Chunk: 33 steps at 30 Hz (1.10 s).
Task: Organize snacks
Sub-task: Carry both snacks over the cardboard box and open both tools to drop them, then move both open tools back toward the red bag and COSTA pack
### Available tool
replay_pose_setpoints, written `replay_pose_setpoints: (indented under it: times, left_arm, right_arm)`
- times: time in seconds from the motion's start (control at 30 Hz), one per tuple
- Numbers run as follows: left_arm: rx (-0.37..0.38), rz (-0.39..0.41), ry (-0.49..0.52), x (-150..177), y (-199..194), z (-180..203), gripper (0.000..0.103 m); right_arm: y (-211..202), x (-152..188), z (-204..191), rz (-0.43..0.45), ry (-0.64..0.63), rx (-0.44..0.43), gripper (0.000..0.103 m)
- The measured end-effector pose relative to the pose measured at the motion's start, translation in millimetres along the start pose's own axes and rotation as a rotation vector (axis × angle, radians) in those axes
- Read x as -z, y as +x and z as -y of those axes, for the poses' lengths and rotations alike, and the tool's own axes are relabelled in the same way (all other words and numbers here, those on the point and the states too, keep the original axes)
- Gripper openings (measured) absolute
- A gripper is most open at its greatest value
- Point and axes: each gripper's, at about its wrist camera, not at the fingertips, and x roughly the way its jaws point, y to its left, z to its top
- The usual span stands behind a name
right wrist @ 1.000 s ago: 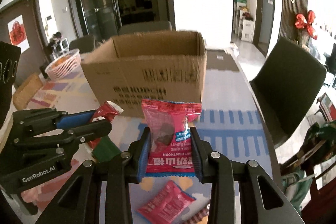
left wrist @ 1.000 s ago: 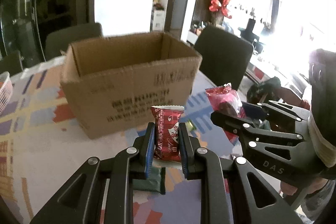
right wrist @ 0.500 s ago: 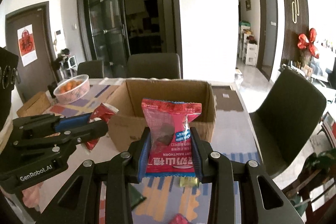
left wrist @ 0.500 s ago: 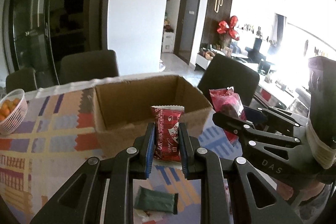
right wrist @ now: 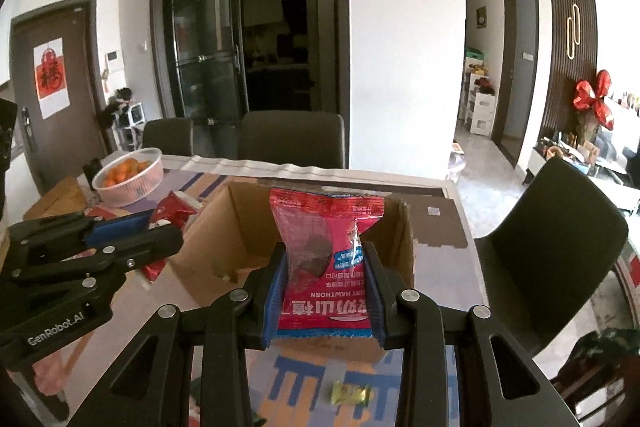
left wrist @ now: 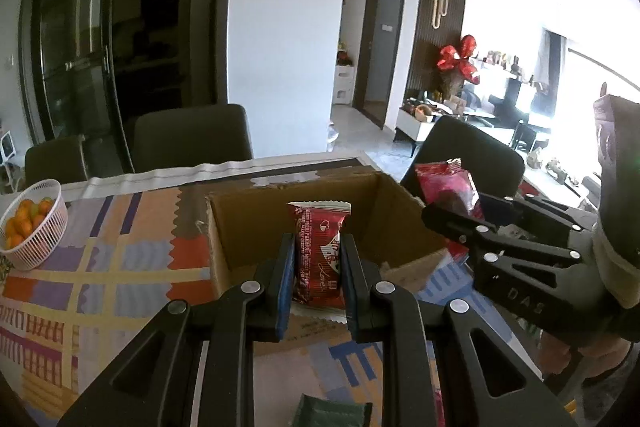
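My left gripper (left wrist: 317, 249) is shut on a small dark red snack packet (left wrist: 319, 255), held upright over the near rim of an open cardboard box (left wrist: 384, 223). My right gripper (right wrist: 325, 263) is shut on a pink hawthorn snack bag (right wrist: 326, 247), also upright above the same box (right wrist: 236, 223). In the left wrist view the right gripper (left wrist: 430, 213) comes in from the right with its pink bag (left wrist: 448, 187). The right wrist view shows the left gripper (right wrist: 170, 227) at the left with its red packet (right wrist: 176, 207). The box's floor looks bare where it shows.
A white basket of oranges (left wrist: 30, 227) stands at the table's left; the basket (right wrist: 128, 177) shows in the right wrist view too. A dark green packet (left wrist: 330, 413) and a small yellow sweet (right wrist: 352, 393) lie on the patterned tablecloth (left wrist: 100, 267) before the box. Dark chairs (right wrist: 548, 251) ring the table.
Both grippers have risen and moved toward the box with their packets still gripped. The box's front wall filled the view before; now I look down into its open top.
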Motion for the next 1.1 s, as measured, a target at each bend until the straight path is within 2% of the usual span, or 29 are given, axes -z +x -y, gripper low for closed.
replay_pose_setpoints:
  times: [0.3,0.4,0.43,0.47,0.5,0.53,0.6,0.7,0.8,1.1]
  left_arm:
    - [-0.017,-0.079,-0.061,-12.2,42.3,-23.7,0.022]
    - [-0.029,-0.106,-0.042,-12.9,53.5,-21.7,0.023]
    - [-0.041,-0.107,-0.037,-12.6,54.6,-20.9,0.025]
    - [-0.056,-0.107,-0.031,-11.7,54.5,-20.0,0.035]
    - [-0.064,-0.1,-0.027,-10.6,52.8,-18.5,0.044]
    - [-0.067,-0.09,-0.021,-9.1,50.0,-16.8,0.046]
    - [-0.081,-0.072,-0.001,-5.2,41.8,-12.1,0.047]
    - [-0.083,-0.054,0.016,0.3,27.9,-7.0,0.048]
    - [-0.096,-0.032,0.032,5.0,13.6,-1.0,0.05]
    - [-0.032,-0.01,0.057,28.0,-24.2,26.4,0.057]
  right_arm:
    - [42.0,-15.7,6.2,-0.069,0.002,0.016,0.036]
    - [53.7,-14.6,6.1,-0.091,-0.003,0.015,0.036]
    - [57.9,-14.0,6.5,-0.099,-0.002,0.011,0.038]
    - [61.7,-13.0,6.4,-0.113,-0.005,0.008,0.04]
    - [65.0,-13.0,6.1,-0.126,-0.01,0.007,0.047]
    - [66.5,-12.6,5.3,-0.134,-0.015,0.012,0.057]
    - [62.1,-8.4,4.2,-0.117,-0.028,0.038,0.061]
    - [51.6,-2.2,1.7,-0.101,-0.051,0.057,0.061]
    - [37.1,4.6,0.6,-0.086,-0.049,0.064,0.066]
    - [-14.5,30.8,4.3,-0.046,-0.01,0.088,0.066]
